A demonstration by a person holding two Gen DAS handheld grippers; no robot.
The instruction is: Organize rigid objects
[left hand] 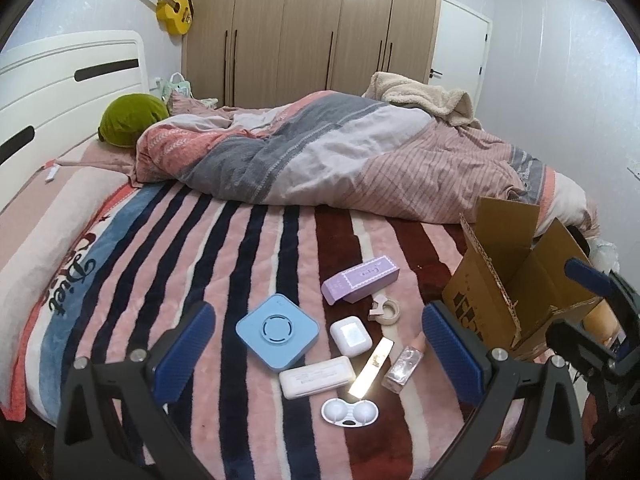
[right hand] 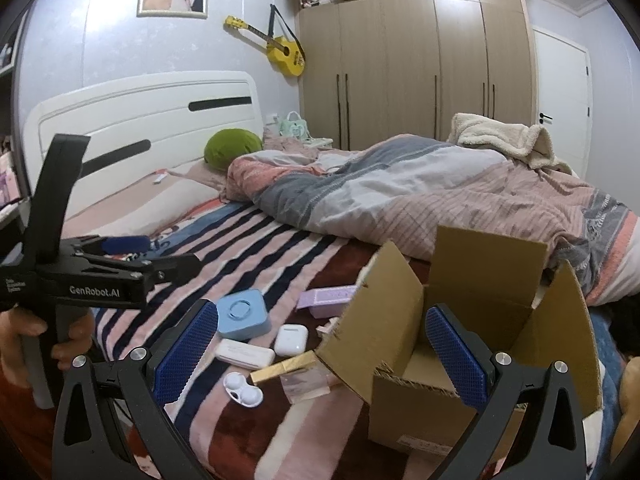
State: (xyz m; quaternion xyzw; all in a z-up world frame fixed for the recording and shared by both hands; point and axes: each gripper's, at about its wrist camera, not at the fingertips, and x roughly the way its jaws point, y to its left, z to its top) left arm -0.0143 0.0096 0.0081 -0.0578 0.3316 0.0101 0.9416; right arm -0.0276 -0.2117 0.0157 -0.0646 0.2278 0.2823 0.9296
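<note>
left tongs [left hand: 318, 354] spread above blanket [left hand: 180, 248], empty

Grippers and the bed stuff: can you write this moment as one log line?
left gripper: open, empty | right gripper: open, empty | cardboard box: open | blue square device, earbud case: on blanket

Open cardboard box [right hand: 472, 320] stands on the striped blanket [right hand: 260, 248] beside scattered small items.
</note>
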